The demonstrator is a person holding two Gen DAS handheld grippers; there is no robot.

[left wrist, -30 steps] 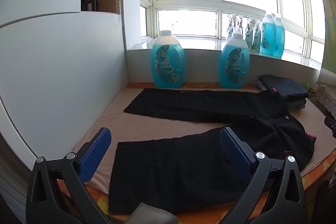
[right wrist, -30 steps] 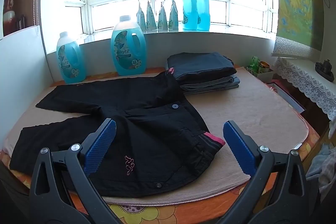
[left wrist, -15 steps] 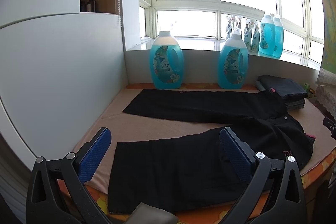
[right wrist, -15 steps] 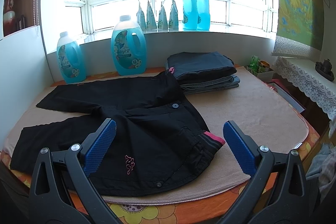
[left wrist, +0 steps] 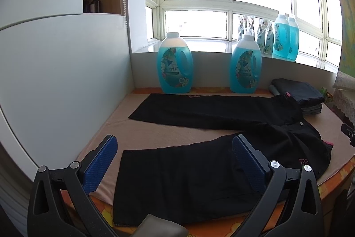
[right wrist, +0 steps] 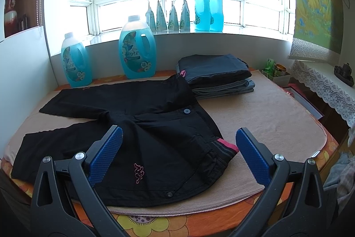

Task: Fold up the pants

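Pants [right wrist: 142, 126] before folded stack [right wrist: 215, 77]

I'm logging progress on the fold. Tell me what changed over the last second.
Nothing visibly changed. The black pants lie spread out with legs apart, and the left claw and right claw hang open above them, as before; nothing gripped or released.

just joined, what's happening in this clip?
A person holds a two-finger claw in each hand over a pair of black pants spread flat, legs apart, on a beige mat. The left claw hovers open above the near leg's cuff end; the right claw hovers open near the waistband. Neither grips fabric, so no fold is made yet. A stack of folded dark clothes sits at the back.
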